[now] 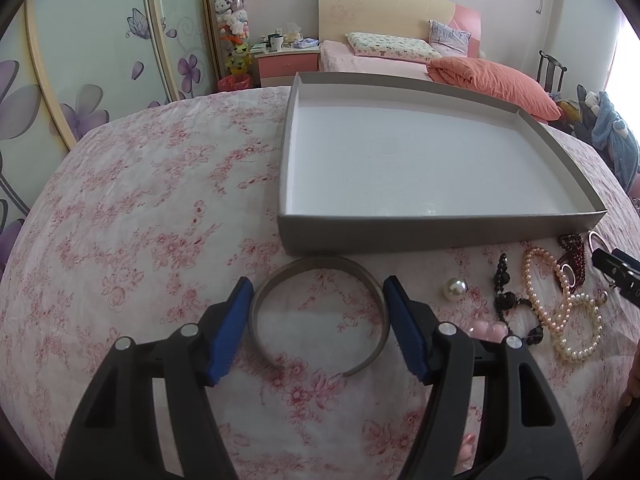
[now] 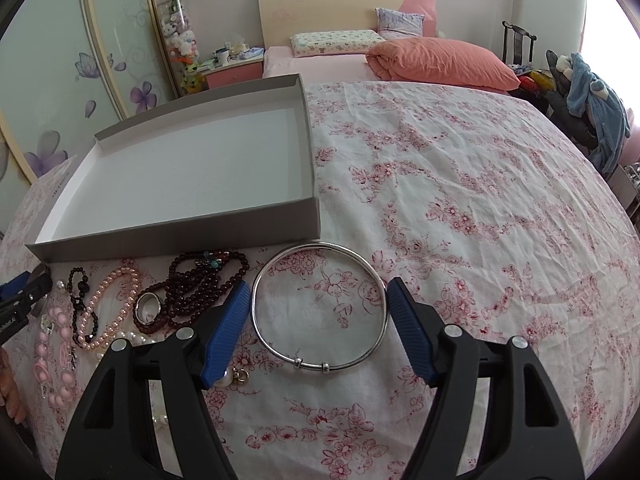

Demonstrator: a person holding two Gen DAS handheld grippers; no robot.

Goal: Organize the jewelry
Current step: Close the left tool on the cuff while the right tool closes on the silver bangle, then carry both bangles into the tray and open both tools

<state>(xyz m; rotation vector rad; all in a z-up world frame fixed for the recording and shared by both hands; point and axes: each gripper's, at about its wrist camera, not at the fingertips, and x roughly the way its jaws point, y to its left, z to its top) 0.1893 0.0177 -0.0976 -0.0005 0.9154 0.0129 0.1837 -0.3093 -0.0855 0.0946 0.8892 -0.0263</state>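
My left gripper (image 1: 319, 288) is open, its blue pads on either side of a wide grey cuff bracelet (image 1: 320, 272) lying on the floral cloth. My right gripper (image 2: 319, 288) is open around a thin silver bangle (image 2: 320, 248), also flat on the cloth. An empty grey shallow box (image 1: 440, 228) stands just beyond both; it shows in the right wrist view (image 2: 180, 236) too. Between the grippers lies a heap of jewelry: a pink pearl strand (image 1: 540, 292), dark red beads (image 2: 192, 296), a black bead chain (image 1: 504, 292), a loose pearl (image 1: 454, 289), a silver ring (image 2: 147, 307).
The floral cloth (image 2: 480, 200) stretches wide to the right of the box. A pink bead bracelet (image 2: 60, 360) lies at the left edge of the right wrist view. A bed with an orange quilt (image 2: 440, 62) and a nightstand (image 1: 286, 65) stand behind.
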